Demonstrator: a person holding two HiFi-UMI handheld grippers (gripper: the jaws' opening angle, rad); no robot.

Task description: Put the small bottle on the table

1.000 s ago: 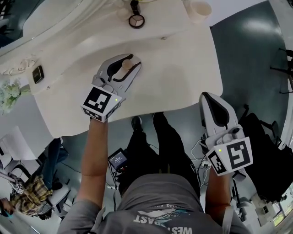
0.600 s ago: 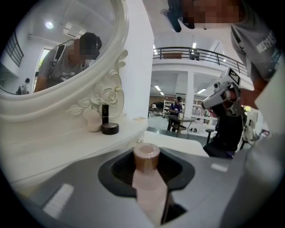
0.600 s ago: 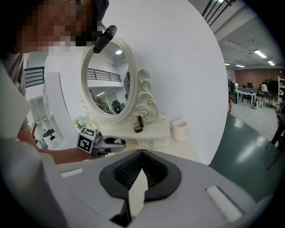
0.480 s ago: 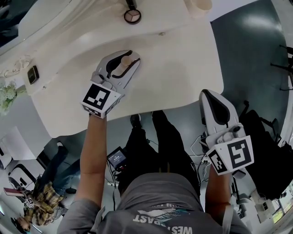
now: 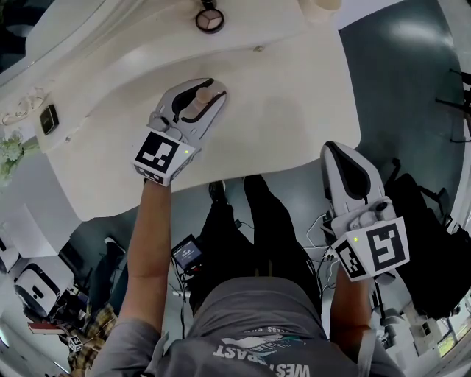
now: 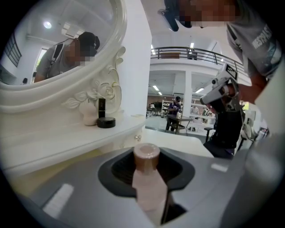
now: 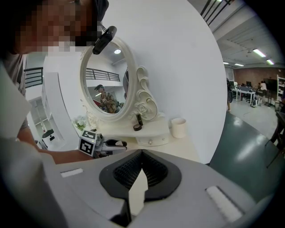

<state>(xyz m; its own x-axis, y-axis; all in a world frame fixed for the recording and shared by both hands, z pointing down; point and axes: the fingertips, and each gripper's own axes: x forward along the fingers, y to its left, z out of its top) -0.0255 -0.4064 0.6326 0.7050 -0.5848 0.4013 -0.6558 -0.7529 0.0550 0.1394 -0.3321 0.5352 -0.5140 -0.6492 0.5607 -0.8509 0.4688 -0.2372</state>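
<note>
The small bottle [image 5: 196, 107], pale pink with a brown cap, is between the jaws of my left gripper [image 5: 215, 87], which is shut on it over the white dressing table [image 5: 294, 103]. In the left gripper view the small bottle [image 6: 148, 180] stands upright in the left gripper [image 6: 147, 156], its cap level with the dark pads. Whether its base touches the tabletop is hidden. My right gripper [image 5: 333, 152] hangs off the table's near right edge, shut and empty. The right gripper [image 7: 141, 156] faces the mirror and the other gripper.
A round black compact [image 5: 210, 20] and a white cup [image 5: 321, 6] sit at the table's back. An oval mirror [image 6: 58, 44] rises behind a raised shelf with a dark tube [image 6: 101, 107]. A drawer knob [image 5: 258, 49] faces me. White flowers [image 5: 7, 154] are far left.
The head view has drifted a little. My left gripper still holds the bottle over the same part of the table, and the right gripper has stayed put.
</note>
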